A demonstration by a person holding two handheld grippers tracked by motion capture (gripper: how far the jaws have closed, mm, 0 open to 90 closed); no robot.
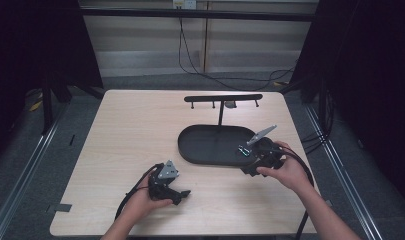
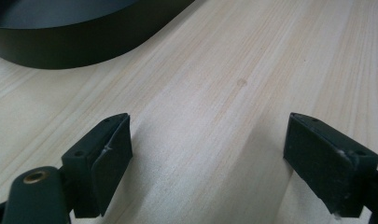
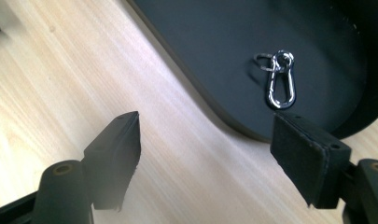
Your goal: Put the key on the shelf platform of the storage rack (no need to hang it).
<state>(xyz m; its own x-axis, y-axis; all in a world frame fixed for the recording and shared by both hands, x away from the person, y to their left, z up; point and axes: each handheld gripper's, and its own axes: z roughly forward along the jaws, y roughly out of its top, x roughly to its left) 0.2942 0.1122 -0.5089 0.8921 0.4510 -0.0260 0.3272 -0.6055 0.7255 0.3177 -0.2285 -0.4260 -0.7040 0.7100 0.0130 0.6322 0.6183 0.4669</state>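
Note:
A silver carabiner clip with a small key ring lies flat inside a black oval tray, near the tray's right end. My right gripper hovers at that end of the tray, just short of the clip, jaws wide apart and empty. One jaw is over the wood, the other over the tray's rim. My left gripper rests low over the table's front left part, open, with only bare wood between its jaws.
A black T-shaped hook rack rises from the tray's far side, with several short pegs under its bar. The tray's wall lies ahead of the left gripper. Light wooden table; dark floor and cables lie beyond its edges.

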